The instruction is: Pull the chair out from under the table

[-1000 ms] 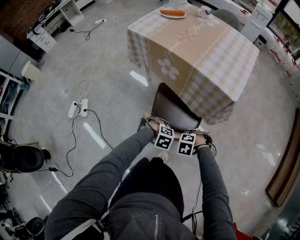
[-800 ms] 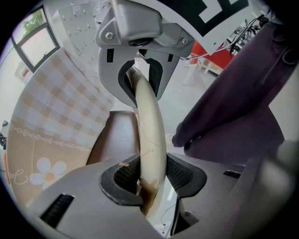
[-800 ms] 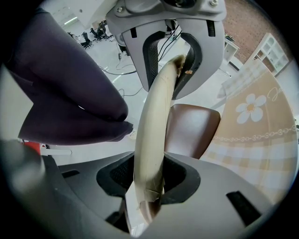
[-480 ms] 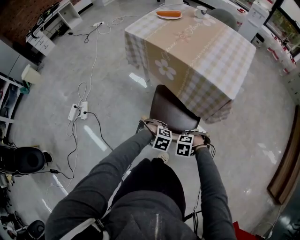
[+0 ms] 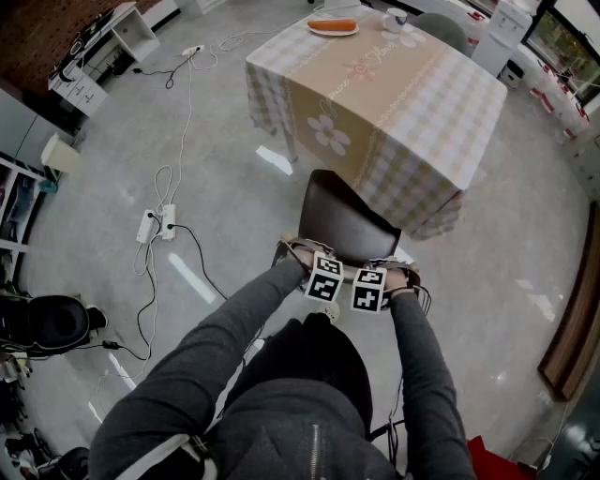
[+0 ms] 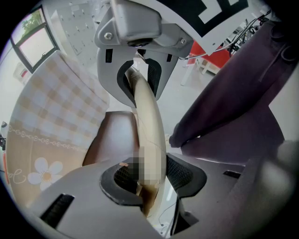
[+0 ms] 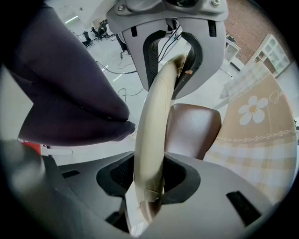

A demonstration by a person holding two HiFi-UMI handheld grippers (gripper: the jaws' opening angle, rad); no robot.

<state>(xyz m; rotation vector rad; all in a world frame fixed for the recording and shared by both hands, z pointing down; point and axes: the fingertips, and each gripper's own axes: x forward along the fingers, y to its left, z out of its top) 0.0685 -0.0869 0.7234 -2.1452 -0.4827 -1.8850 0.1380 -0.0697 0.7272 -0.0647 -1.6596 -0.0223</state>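
My left gripper [image 6: 152, 173] and right gripper [image 7: 149, 176] clamp the chair [image 5: 342, 220] by its backrest rim [image 7: 154, 121]; I judge it rigid, fairly light.

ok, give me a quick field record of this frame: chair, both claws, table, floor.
chair: brown seat in the open beside the table's hanging cloth, back toward the person
left claw: shut on the cream backrest rim
right claw: shut on the same backrest rim, beside the left
table: checked cloth with flower print; plate and cup at the far end
floor: power strip and cables to the left
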